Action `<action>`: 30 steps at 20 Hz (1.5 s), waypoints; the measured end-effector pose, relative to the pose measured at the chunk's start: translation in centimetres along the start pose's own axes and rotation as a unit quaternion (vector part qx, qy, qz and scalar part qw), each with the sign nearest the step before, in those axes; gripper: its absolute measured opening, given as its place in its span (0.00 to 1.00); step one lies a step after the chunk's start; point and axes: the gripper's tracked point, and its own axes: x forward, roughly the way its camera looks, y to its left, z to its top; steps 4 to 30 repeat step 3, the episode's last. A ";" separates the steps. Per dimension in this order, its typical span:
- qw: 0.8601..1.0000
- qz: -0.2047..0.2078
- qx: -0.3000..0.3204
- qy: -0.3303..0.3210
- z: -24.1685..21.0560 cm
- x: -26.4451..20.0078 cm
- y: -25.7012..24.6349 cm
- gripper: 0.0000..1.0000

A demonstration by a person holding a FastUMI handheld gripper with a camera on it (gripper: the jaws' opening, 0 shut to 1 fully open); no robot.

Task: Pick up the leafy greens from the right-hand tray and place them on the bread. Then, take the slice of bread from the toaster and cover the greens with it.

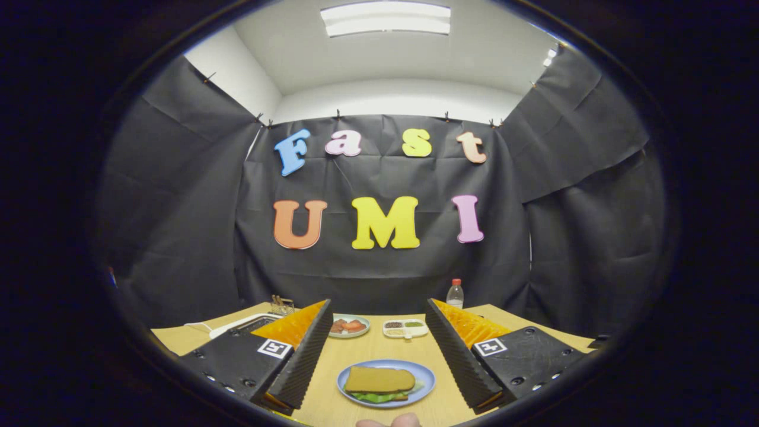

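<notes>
A blue plate (pixel 424 379) lies on the wooden table between my two fingers. On it rests a slice of bread (pixel 379 378) covering leafy greens (pixel 379 397), whose green edge sticks out below the slice. My gripper (pixel 377 317) is open, its fingers spread wide to either side of the plate and touching nothing. The toaster (pixel 246 323) sits behind the left finger, mostly hidden by it. A tray with divided compartments (pixel 405 328) stands beyond the plate, to the right.
A small plate with red-orange slices (pixel 350 325) sits beyond the blue plate, left of the tray. A plastic bottle with a red cap (pixel 455 294) stands at the table's back. A wire rack (pixel 282 305) is behind the toaster. A person's fingertips (pixel 388 421) show near me.
</notes>
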 end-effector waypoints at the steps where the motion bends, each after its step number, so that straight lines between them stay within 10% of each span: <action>1: 1.000 -0.002 0.003 0.000 0.1 0.0 0.0 0.95; 30: 1.000 -0.001 0.014 -0.001 0.1 0.2 0.2 0.95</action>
